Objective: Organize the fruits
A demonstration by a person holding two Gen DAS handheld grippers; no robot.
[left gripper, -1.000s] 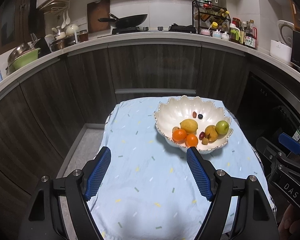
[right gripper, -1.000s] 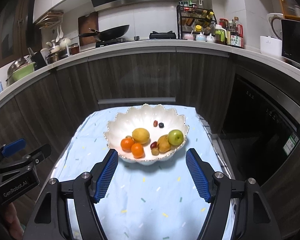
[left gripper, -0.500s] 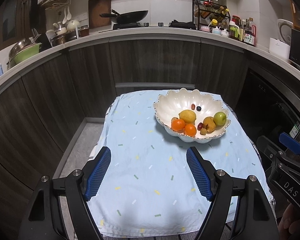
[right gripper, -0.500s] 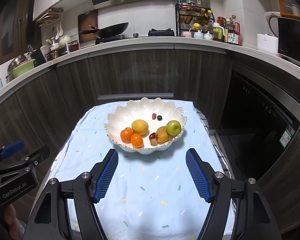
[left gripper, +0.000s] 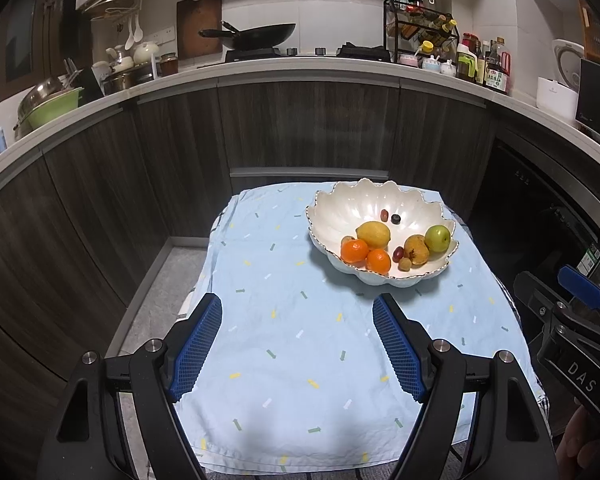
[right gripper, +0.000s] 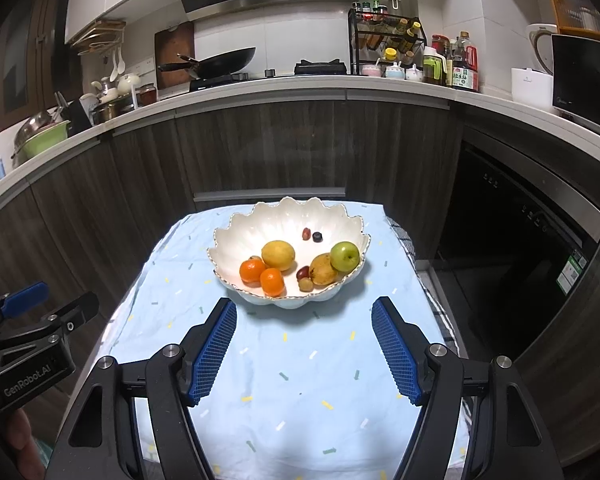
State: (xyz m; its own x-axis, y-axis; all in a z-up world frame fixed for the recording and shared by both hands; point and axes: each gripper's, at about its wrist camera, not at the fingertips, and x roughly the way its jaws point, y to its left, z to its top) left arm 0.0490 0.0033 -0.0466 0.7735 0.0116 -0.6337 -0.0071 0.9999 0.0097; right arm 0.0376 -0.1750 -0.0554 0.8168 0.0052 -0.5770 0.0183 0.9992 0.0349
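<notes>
The left wrist view takes in the right gripper [left gripper: 572,300] at its right edge, beside the table; the right wrist view shows the left gripper [right gripper: 40,304] at its left edge, and part of a hand [right gripper: 20,436] under it. Each view looks down its own blue-padded fingers: both the left gripper [left gripper: 298,322] and the right gripper [right gripper: 304,322] have their jaws parted wide, with only cloth between the pads — neither holds anything.

A white scalloped bowl [right gripper: 260,224] stands on the light blue tablecloth [right gripper: 300,380], toward the table's far edge and nearer its far right corner in the left wrist view. The right gripper points almost straight at it; from the left gripper it lies off to the right.

In the bowl: a lemon [right gripper: 278,255] with its long axis running roughly left to right, two oranges [right gripper: 252,271] touching each other at the near left, a pear [right gripper: 324,269] leaning against a green apple [right gripper: 345,256], and small fruits — a dark red one [right gripper: 303,272] and a pale one [right gripper: 305,284] beside the pear, a reddish one [right gripper: 306,233] and a dark berry [right gripper: 318,236] near the bowl's far wall.
</notes>
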